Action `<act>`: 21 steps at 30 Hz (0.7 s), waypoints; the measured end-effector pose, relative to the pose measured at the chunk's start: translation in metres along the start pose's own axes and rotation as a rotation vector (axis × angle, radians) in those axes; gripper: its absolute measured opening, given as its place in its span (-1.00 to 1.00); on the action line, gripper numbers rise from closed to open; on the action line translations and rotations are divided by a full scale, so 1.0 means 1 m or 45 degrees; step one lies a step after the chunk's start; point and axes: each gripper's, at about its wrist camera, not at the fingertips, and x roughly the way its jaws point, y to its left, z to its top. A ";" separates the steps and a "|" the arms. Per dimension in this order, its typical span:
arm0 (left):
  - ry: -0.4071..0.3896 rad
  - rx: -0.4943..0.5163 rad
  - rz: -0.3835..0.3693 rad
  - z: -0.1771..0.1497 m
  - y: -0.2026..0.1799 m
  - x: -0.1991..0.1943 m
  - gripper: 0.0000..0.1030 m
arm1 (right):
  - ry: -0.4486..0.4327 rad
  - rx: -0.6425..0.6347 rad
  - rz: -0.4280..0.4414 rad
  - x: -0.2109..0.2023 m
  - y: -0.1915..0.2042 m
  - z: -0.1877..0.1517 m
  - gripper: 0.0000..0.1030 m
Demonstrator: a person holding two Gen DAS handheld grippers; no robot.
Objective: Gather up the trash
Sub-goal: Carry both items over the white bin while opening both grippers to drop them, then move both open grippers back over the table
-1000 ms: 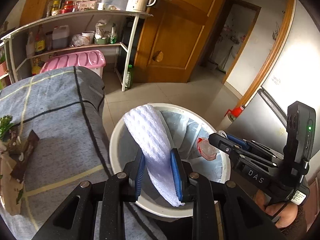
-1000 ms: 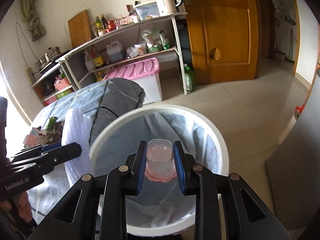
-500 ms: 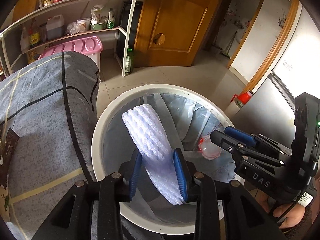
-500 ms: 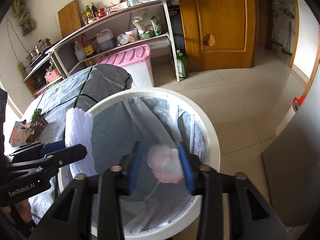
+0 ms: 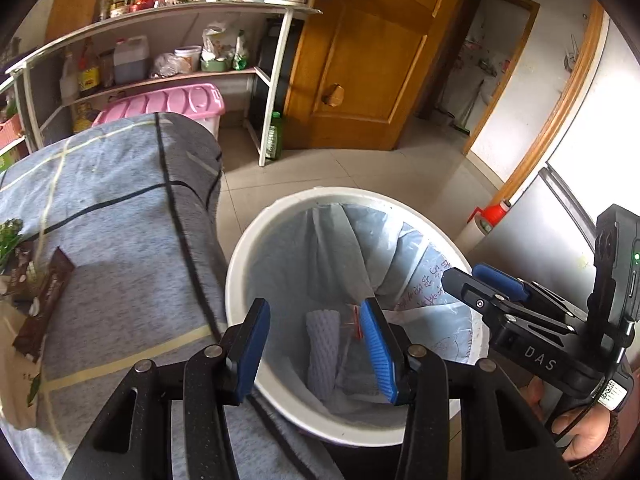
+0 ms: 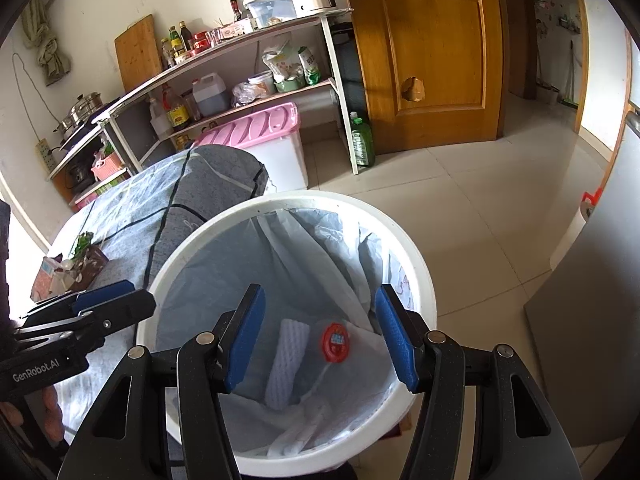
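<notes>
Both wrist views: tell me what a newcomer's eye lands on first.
The white bin with its pale liner fills the middle of both views, and at its bottom lie a white foam net sleeve and a clear cup with a red lid. Above it hang the left tool and the right tool, both open and empty. Left of the bin, wrappers sit on the grey checked cloth.

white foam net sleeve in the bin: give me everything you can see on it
The foam net sleeve is a white tube of soft-looking mesh foam with a diamond pattern. It lies loose at the bottom of the white bin, on the pale liner bag, slanted, with its upper end beside the red-lidded plastic cup. Neither gripper holds it: the left gripper and the right gripper stand open above the bin. Whether it touches the cup is unclear.
</notes>
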 end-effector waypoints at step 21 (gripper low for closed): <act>-0.296 -0.245 0.348 -0.041 0.126 -0.127 0.03 | -0.052 -0.162 0.306 -0.003 0.149 -0.008 0.13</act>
